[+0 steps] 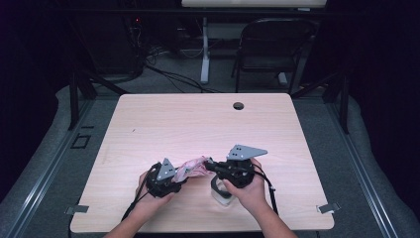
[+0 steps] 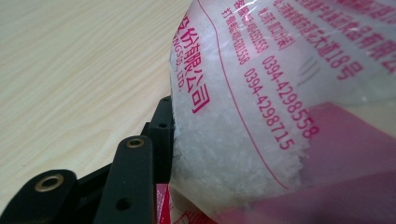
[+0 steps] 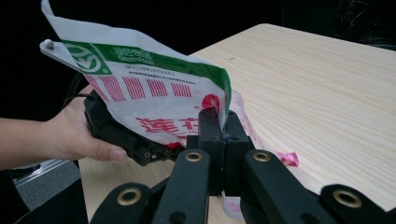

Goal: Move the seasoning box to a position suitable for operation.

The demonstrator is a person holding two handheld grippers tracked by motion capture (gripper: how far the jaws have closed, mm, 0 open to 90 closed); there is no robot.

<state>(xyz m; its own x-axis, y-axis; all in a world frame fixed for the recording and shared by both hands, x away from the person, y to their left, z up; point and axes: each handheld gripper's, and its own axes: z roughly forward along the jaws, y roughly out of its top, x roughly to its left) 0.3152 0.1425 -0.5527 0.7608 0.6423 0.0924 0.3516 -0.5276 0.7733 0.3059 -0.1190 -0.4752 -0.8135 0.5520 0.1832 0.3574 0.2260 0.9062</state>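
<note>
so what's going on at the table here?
A person holds a gripper in each hand over the wooden table and works a printed plastic bag between them. The right gripper is shut on the bag's edge, fingers pinched together on the film. The left gripper has the other end of the bag against its fingers; whether they press on it can't be told. The bag holds white granules. A small white container sits under the right hand.
</note>
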